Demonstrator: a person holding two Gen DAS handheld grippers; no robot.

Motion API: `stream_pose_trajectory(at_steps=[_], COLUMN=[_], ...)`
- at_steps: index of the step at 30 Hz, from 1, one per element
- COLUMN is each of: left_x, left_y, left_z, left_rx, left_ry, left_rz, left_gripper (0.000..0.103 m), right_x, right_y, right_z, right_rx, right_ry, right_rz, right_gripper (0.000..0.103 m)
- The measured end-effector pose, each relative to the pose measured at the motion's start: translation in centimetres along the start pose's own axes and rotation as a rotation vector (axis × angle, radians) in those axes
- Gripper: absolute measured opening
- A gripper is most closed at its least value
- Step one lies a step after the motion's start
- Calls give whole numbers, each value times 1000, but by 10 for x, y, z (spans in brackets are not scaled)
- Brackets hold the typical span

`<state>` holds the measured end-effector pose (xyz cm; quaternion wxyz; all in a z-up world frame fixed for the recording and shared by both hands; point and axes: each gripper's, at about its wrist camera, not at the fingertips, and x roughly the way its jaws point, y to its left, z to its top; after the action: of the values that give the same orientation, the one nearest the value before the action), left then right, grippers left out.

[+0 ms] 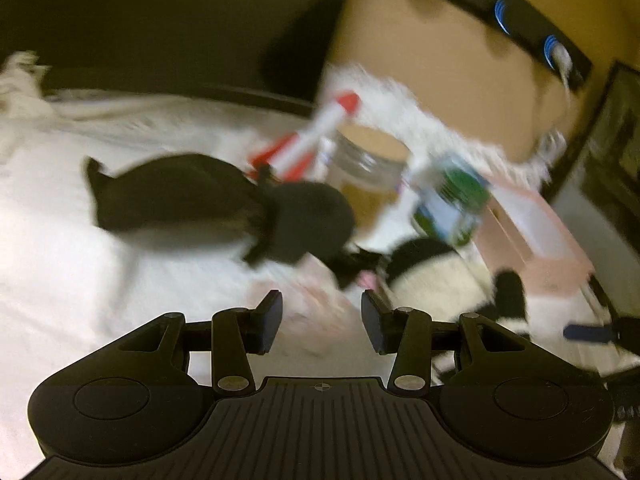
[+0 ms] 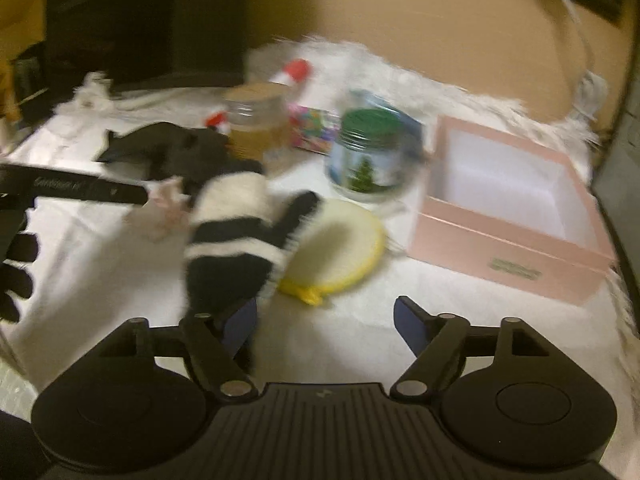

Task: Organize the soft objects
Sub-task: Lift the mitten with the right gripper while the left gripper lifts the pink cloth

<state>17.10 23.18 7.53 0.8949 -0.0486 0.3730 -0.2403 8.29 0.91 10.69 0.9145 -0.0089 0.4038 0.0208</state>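
A black-and-white striped mitten (image 2: pixel 232 240) lies on the white sheet, its lower end against the left finger of my right gripper (image 2: pixel 324 322). That gripper is open with nothing between its pads. The mitten (image 1: pixel 432 276) also shows right of my left gripper (image 1: pixel 322 312), which is open over a pale pink cloth (image 1: pixel 312 300). In the right wrist view this pink cloth (image 2: pixel 166 204) sits at the tip of the left gripper's finger (image 2: pixel 88 190). A black cloth pouch (image 1: pixel 200 200) lies further back on the sheet.
An open pink box (image 2: pixel 512 208) with a white inside stands at the right. A yellow round pad (image 2: pixel 340 248), a green-lidded jar (image 2: pixel 368 160), a cork-lidded jar (image 2: pixel 256 120) and a colourful packet (image 2: pixel 312 128) crowd the middle. A black-gloved hand (image 2: pixel 16 272) is at the left edge.
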Motion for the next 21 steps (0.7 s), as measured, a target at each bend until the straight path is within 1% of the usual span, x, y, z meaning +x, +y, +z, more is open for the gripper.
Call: stream_pose_trajectory(at_steps=[1, 3, 5, 6, 8, 10, 12, 15, 17, 18, 21], left_x=[-6, -6, 4, 11, 27, 43, 50, 58, 61, 62, 60], left_y=[6, 19, 32, 38, 41, 37, 27, 19, 18, 18, 17], left_z=[1, 3, 6, 6, 5, 3, 3, 6, 8, 8, 7], left_rx=[-14, -50, -112, -149, -178, -160, -112, -79, -74, -66, -37], left_ry=[-27, -34, 8, 28, 67, 105, 90, 92, 101, 105, 115], left_rz=[14, 34, 36, 19, -14, -23, -23, -12, -22, -27, -38], left_gripper=[47, 47, 47, 47, 48, 49, 49, 49, 49, 49, 47], right_x=[2, 12, 28, 40, 60, 66, 66, 69, 69, 67, 61], right_y=[3, 9, 13, 15, 19, 26, 37, 47, 49, 49, 52], right_z=[3, 10, 16, 19, 23, 23, 21, 20, 23, 24, 27], right_rx=[-2, 6, 22, 33, 55, 47, -21, -85, -86, -86, -92], right_ry=[2, 18, 30, 45, 85, 87, 76, 76, 80, 84, 98], right_rz=[26, 72, 96, 97, 99, 102, 91, 82, 82, 89, 87], right_gripper=[78, 78, 78, 78, 80, 81, 81, 81, 72, 58, 47])
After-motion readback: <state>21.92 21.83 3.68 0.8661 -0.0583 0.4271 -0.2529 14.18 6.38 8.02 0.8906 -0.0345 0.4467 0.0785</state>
